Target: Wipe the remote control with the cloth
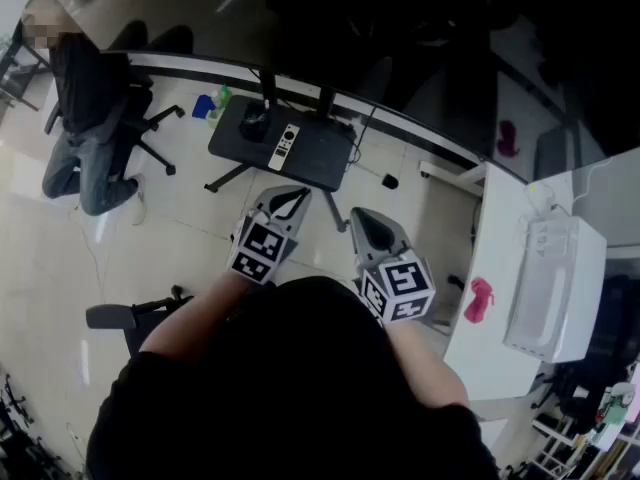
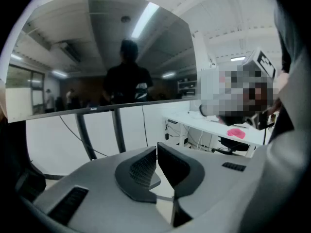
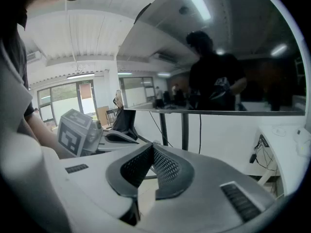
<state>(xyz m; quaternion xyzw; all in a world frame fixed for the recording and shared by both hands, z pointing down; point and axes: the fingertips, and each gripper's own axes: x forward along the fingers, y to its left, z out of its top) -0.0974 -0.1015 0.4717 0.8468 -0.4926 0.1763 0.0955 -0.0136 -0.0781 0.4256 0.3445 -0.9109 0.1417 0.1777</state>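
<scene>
In the head view a white remote control (image 1: 285, 146) lies on a small dark table (image 1: 325, 158) out ahead. A dark lump (image 1: 254, 123) rests on the table to its left; I cannot tell if it is the cloth. My left gripper (image 1: 291, 199) and right gripper (image 1: 366, 224) are held up side by side, well short of the table, both pointing toward it. Both are shut with nothing between the jaws, as the left gripper (image 2: 156, 152) and right gripper (image 3: 152, 148) show in their own views. Neither gripper view shows the remote.
A person sits on an office chair (image 1: 95, 118) at the far left. Blue and green items (image 1: 210, 103) lie on the floor beside the table. A white desk (image 1: 500, 268) at the right carries a pink object (image 1: 480, 300) and a white appliance (image 1: 555, 283). A large dark screen (image 2: 104, 57) stands behind.
</scene>
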